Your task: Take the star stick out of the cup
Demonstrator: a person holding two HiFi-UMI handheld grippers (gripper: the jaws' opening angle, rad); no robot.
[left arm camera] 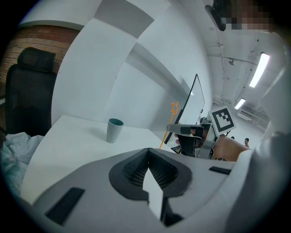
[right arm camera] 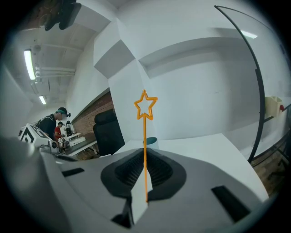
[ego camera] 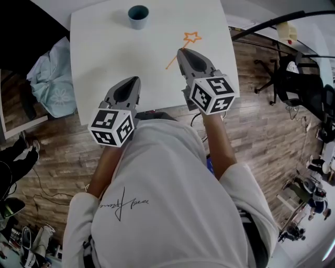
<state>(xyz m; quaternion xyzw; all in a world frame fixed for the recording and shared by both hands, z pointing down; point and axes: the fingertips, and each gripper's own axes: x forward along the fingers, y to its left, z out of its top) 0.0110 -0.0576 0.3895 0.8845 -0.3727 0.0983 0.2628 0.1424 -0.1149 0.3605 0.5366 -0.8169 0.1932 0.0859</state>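
Head view showed the left gripper (ego camera: 135, 79) low over the near edge of the white tabletop (ego camera: 104, 47), with nothing in it. The blue-grey cylindrical cup (ego camera: 138, 15) stood upright near the far edge, its mouth showing nothing inside. The thin orange star-topped stick (ego camera: 170, 63) lay well apart from the cup, to its right and nearer the person, clamped across its shaft by the right gripper (ego camera: 180, 51). The removal therefore appeared complete. What remained, if anything, was judged to be setting the stick down.

Left gripper view confirmed what the head view could not. The left gripper's fingers (left arm camera: 136, 170) were pressed together on nothing. It also showed the stick (left arm camera: 166, 134) held clear above the tabletop, its star end raised, with the cup (left arm camera: 113, 130) to its left.

Right gripper view gave the grasp itself. The fingers (right arm camera: 157, 170) were closed on the lower shaft (right arm camera: 145, 132), and the star stood upright above them. Only the cup's teal rim (right arm camera: 150, 141) was visible behind.
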